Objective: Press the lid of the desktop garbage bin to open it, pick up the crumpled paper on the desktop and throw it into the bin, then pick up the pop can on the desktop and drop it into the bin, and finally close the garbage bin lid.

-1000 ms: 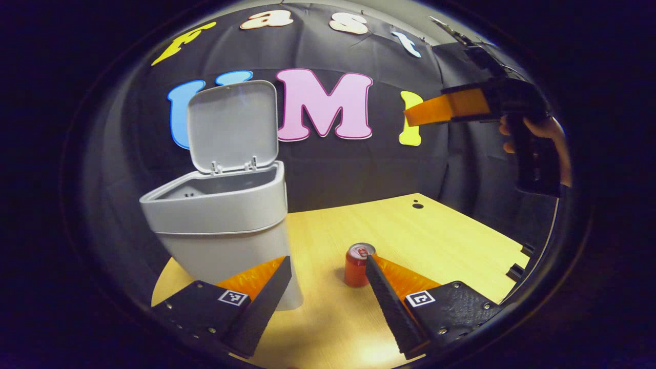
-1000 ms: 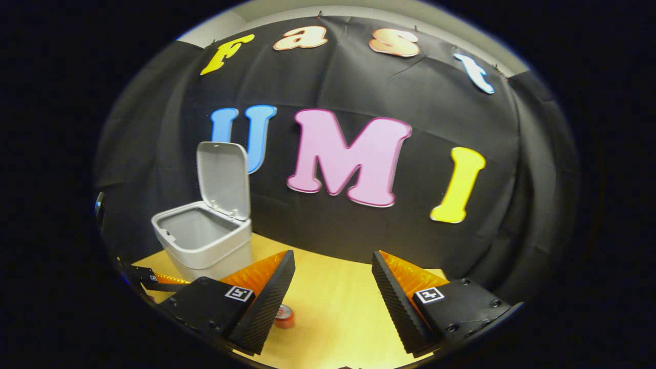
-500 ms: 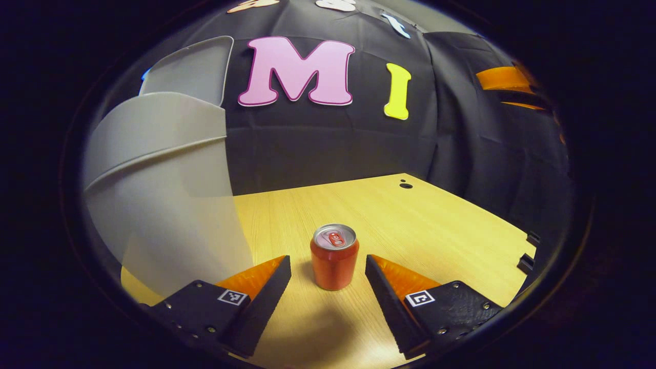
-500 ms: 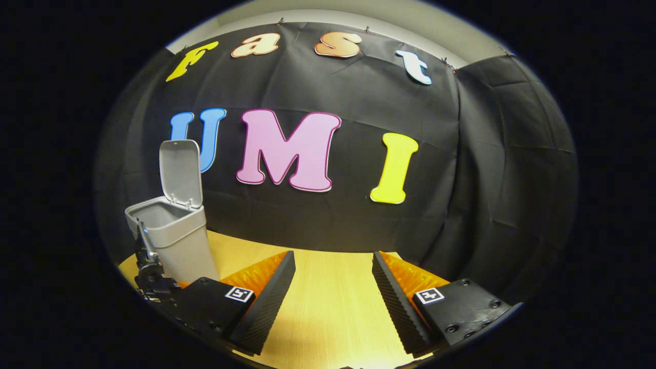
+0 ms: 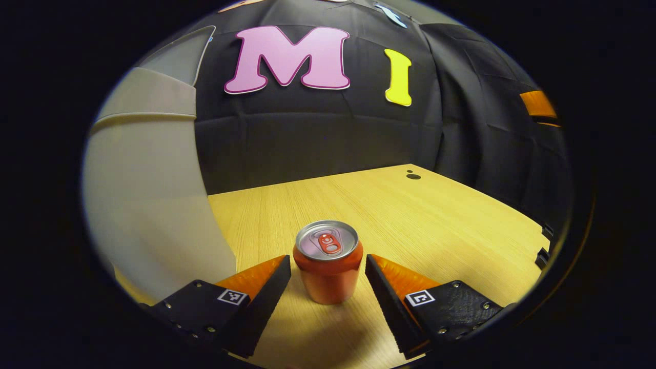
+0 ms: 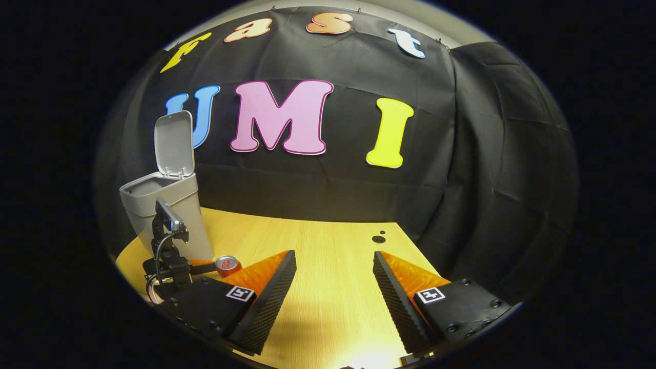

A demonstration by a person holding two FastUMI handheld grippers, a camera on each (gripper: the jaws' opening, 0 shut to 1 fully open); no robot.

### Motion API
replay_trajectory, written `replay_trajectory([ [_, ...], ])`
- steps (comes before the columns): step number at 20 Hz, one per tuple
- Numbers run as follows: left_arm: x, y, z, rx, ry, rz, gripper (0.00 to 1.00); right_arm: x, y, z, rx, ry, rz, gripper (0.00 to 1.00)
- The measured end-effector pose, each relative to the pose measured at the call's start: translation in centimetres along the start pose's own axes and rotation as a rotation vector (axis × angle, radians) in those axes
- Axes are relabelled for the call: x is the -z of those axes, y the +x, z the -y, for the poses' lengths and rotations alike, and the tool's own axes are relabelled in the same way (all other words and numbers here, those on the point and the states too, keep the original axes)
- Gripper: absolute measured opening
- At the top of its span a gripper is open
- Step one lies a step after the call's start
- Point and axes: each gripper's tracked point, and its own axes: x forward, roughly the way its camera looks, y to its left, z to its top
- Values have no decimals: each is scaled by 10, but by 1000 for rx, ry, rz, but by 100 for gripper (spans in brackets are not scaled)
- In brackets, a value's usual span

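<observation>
Low over desk, left claw (image 5: 328, 269) spread, flanking upright can (image 5: 328, 261)

The left gripper (image 5: 328, 266) is low over the table with its two fingers wide apart, one on each side of the pop can (image 5: 328, 261), not touching it. The right gripper (image 6: 333, 261) is held off to the side, fingers wide apart and holding nothing.
</observation>
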Motion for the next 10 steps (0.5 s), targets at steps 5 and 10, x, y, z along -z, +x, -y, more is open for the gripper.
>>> replay_trajectory([
  [5, 6, 13, 0, -2, -20, -13, 96, 7, 7, 2, -5, 5, -21, 98],
  [10, 13, 19, -2, 1, -51, -23, 97, 18, 13, 0, -23, 5, -55, 98],
])
